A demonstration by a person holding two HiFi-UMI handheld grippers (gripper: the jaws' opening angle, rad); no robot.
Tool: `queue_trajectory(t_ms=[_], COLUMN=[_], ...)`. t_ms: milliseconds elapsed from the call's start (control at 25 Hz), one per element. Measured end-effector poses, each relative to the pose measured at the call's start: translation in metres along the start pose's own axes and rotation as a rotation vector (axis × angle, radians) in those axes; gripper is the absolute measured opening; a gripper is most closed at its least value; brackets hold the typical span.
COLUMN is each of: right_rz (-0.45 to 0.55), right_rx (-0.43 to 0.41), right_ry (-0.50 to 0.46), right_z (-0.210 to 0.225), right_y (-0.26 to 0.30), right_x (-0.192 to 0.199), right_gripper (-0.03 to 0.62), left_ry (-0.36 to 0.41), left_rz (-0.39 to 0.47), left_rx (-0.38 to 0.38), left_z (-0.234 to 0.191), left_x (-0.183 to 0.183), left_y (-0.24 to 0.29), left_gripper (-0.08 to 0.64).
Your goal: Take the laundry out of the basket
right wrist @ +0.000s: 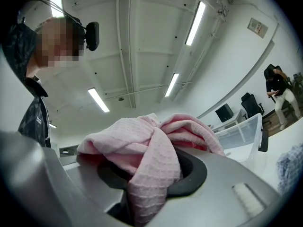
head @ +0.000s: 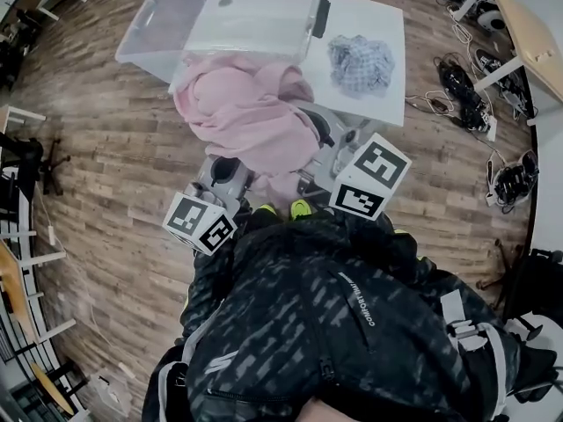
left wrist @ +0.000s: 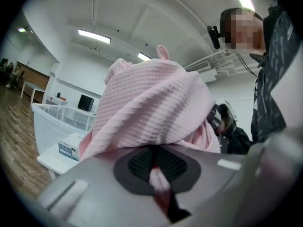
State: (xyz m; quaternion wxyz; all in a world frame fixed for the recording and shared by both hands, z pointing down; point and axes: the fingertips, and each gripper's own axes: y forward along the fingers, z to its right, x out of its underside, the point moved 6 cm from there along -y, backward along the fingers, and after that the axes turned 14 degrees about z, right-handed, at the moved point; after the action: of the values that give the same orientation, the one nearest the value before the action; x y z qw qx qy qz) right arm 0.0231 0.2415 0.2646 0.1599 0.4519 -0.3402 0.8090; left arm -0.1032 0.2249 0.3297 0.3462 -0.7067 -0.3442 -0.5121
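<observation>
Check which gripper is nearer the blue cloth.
Right. The right gripper sits below-left of the blue cloth; the left gripper is farther left, across the pink towel.

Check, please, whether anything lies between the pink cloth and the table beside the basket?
Nothing visible does. The left gripper and right gripper grip the pink cloth by the basket; a blue cloth occupies part of the table.

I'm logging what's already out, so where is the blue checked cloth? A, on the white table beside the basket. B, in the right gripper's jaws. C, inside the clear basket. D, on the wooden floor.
A: the blue checked cloth lies crumpled on the white table, right of the clear basket and apart from the pink cloth.
</observation>
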Motion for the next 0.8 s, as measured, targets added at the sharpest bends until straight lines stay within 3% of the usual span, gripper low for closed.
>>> queue_trajectory(t_ms=[800], right_rz=[-0.014], right_rx=[-0.012], right_ry=[-0.04], right_z=[-0.0002], right_y=[0.0026], right_x=[0.0051], right_gripper=[0.163], left_ry=[-0.006], left_rz=[-0.01], left_rx=[-0.001], left_z=[-0.0047], left_x=[0.0026], left_y=[0.0014], left_gripper=[0.009])
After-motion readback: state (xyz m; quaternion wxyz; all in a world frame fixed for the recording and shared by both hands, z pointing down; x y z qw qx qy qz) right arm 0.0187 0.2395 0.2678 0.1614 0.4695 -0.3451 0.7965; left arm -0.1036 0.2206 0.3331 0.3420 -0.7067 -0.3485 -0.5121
